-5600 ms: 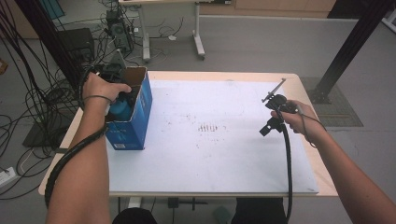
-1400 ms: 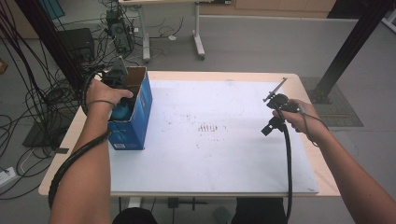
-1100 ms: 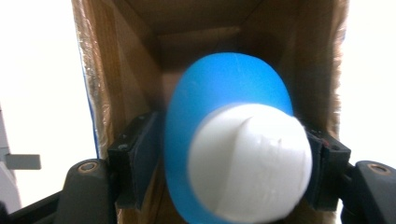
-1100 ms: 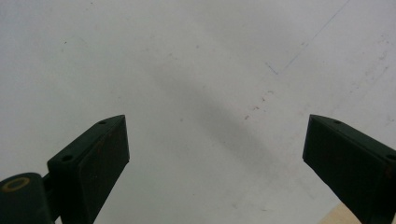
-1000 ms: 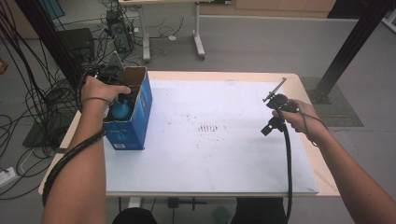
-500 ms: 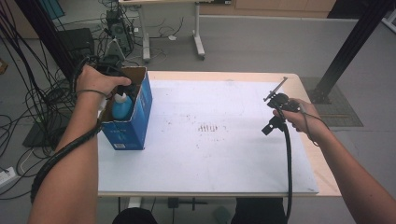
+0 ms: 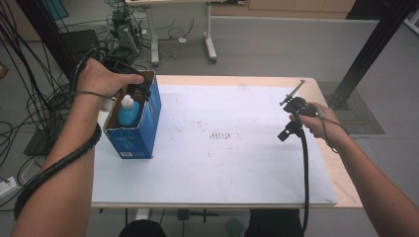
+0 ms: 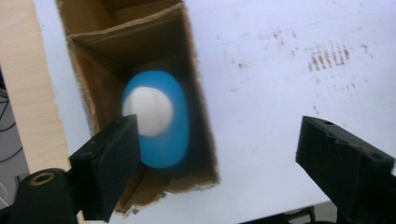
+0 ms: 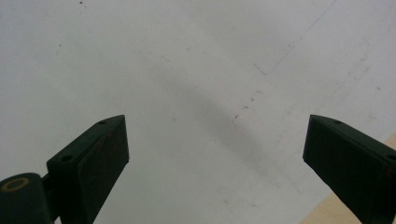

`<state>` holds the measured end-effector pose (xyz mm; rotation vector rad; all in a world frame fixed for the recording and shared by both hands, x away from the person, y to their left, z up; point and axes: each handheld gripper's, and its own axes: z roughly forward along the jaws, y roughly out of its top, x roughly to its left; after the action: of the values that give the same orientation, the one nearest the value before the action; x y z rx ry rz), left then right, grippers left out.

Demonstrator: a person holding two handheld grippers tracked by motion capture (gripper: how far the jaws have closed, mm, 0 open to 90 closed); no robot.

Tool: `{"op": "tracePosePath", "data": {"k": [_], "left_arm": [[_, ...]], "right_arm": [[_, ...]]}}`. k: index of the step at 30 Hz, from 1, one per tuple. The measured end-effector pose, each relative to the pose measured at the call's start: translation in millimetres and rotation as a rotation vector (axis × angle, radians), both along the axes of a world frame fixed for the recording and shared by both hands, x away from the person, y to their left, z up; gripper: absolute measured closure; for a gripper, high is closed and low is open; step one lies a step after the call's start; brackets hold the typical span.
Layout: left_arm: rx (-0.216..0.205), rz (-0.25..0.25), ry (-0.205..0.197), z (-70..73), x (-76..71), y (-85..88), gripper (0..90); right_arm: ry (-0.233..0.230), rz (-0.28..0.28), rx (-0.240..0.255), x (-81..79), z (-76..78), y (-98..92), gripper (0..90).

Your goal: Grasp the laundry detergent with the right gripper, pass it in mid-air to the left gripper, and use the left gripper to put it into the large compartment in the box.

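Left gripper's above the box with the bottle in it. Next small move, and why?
Probably lift the left gripper clear of the blue box. Its jaws have just been opening and now stand wide with nothing between them, and the blue bottle stands upright inside the box, white cap up, apart from the pads. The placement looks done.

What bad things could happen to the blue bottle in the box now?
The left gripper has just been opening and hangs wide above the blue bottle, nothing between its jaws. The bottle stands in a narrow blue box near the table's left edge; a bump from the hand might tip or shove the box. The bottle could also lean against the cardboard wall.
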<state>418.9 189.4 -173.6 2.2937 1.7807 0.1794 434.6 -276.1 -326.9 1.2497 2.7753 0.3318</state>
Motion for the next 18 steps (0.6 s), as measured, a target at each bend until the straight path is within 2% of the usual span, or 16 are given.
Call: {"op": "tracePosePath", "data": {"k": [3, 9, 11, 18], "left_arm": [[0.001, -0.025, 0.012, 1.1, -2.8, -7.0, 11.2], [-0.006, -0.058, -0.002, 4.8, -7.0, -22.0, 9.4], [-0.011, -0.080, -0.012, 6.6, -8.8, -29.5, 9.7], [-0.028, -0.180, -0.004, 7.2, -16.4, -57.0, 9.3]], "right_arm": [[-0.002, -0.001, -0.001, -0.3, 0.6, 0.3, 6.9], [0.000, -0.007, -0.002, 0.1, 0.0, -0.5, 7.0], [-0.002, -0.007, -0.004, 0.6, 0.2, -1.0, 7.0], [-0.005, -0.016, 0.003, 0.8, -0.6, -2.3, 6.9]]}}
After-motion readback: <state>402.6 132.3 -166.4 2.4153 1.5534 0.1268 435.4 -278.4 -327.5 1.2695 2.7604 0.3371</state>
